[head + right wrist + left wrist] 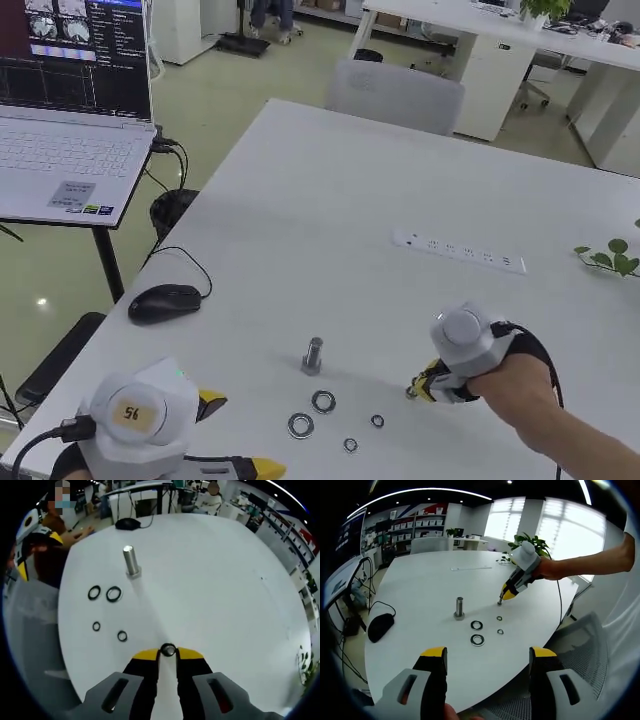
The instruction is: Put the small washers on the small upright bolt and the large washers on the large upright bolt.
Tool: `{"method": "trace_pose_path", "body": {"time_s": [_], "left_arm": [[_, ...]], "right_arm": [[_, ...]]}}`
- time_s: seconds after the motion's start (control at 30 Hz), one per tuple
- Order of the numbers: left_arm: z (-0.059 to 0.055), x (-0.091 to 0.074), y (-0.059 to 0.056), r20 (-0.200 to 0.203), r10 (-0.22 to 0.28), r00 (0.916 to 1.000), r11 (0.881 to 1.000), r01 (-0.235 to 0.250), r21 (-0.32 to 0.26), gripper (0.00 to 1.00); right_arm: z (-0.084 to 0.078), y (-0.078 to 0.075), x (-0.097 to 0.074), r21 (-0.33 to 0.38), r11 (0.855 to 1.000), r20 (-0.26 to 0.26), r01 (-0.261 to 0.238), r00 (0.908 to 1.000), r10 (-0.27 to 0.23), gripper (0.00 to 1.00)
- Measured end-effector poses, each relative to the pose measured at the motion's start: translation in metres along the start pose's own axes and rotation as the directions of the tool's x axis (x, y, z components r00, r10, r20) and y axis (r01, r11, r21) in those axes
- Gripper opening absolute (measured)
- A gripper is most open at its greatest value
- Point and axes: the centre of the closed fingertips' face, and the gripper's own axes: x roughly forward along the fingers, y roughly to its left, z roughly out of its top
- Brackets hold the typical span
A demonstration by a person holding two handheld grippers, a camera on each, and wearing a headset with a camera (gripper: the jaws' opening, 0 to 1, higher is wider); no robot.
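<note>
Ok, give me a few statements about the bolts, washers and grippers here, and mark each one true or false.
1. The large bolt stands upright with no washer on it. True.
2. The right gripper is open and holds nothing. False: its jaws are shut on the small bolt.
3. Two large washers and two small washers lie flat on the table. True.
4. The left gripper grips a large washer. False: its jaws stand open with nothing between them.
</note>
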Motion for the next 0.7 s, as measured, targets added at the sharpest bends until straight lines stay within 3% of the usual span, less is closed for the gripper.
{"method": "trace_pose_path", "body": {"time_s": [0.47,0.7], "left_arm": [[-0.003,-0.003,0.004,-0.004,0.015,0.9999,1.0,-0.015,-0.01,0.66],[-0.004,-0.004,0.003,-0.005,0.019,0.9998,1.0,-0.019,-0.01,0.66]], "right_arm": [[-0.008,0.003,0.018,0.009,0.999,-0.024,-0.035,0.9991,0.036,0.15],[-0.006,0.005,0.013,0.023,0.999,-0.006,-0.04,0.9992,0.041,0.17]]}}
